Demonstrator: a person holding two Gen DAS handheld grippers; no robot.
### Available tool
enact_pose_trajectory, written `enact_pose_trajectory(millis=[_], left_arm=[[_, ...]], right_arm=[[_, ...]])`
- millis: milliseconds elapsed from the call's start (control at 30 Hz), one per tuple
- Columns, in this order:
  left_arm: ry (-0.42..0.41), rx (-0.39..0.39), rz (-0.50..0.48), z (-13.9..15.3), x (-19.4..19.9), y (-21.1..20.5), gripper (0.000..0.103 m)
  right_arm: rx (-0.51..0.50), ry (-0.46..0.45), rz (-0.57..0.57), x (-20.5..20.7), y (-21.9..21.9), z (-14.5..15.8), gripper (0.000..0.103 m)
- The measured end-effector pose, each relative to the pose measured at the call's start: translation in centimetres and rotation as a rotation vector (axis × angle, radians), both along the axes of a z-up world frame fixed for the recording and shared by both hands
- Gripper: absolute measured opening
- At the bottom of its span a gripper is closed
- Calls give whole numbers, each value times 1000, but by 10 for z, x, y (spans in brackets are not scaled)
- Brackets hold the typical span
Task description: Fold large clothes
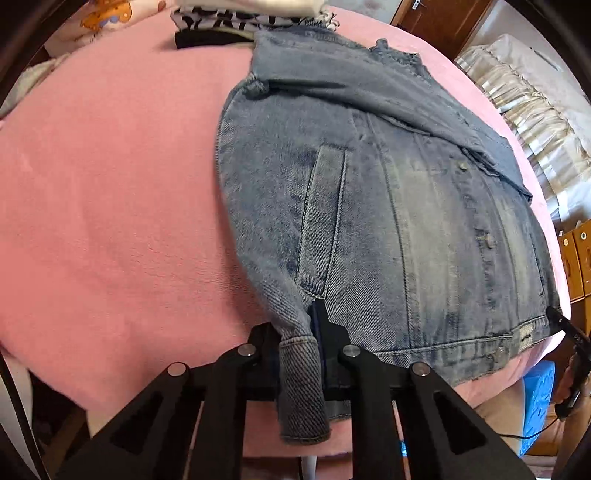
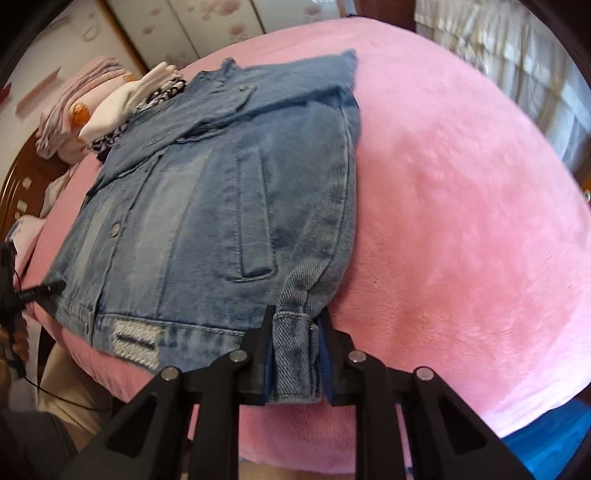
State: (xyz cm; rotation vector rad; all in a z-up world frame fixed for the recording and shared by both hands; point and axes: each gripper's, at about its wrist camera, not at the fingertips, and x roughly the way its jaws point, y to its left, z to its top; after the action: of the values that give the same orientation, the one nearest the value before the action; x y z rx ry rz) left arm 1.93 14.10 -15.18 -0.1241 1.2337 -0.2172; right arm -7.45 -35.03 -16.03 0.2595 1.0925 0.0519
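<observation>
A blue denim jacket lies front up on a pink blanket, sleeves folded in. My left gripper is shut on the jacket's left bottom corner, with a sleeve cuff hanging between the jaws. My right gripper is shut on the jacket's right bottom corner, a cuff clamped between its fingers. Each gripper also shows at the edge of the other view: the right gripper and the left gripper.
A pile of folded clothes sits at the jacket's far end, also seen in the left wrist view. A wooden headboard is at left. Curtains hang beyond the bed. A blue object lies below the bed edge.
</observation>
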Motion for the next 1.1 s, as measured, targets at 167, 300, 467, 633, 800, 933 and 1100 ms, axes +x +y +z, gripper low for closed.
enact_pose_trajectory(millis=[167,300,467,633,800,933,1100], left_arm=[[-13,-28,-11,29,-6,3,10],[-17,-43,-21,42,-16,8,10],[27,-50,-32,38,-22,12,10],[71,-161,7,52,-20,32,10],[46,-313,52,90,2,46,10],[5,-358,56,120,33,44,10],[-52,-416,110,147,96,36,11]], right_arm=[[5,-34,26,-8,3,27,16],[-18,-29,54,-14,8,36,16],[-7,2,61,-22,2,37,16],[69,13,55,-37,-7,45,16],[186,-91,34,-32,-20,80,16],[245,-177,18,-7,-33,112,16],[301,-256,-29,50,-46,147,16]])
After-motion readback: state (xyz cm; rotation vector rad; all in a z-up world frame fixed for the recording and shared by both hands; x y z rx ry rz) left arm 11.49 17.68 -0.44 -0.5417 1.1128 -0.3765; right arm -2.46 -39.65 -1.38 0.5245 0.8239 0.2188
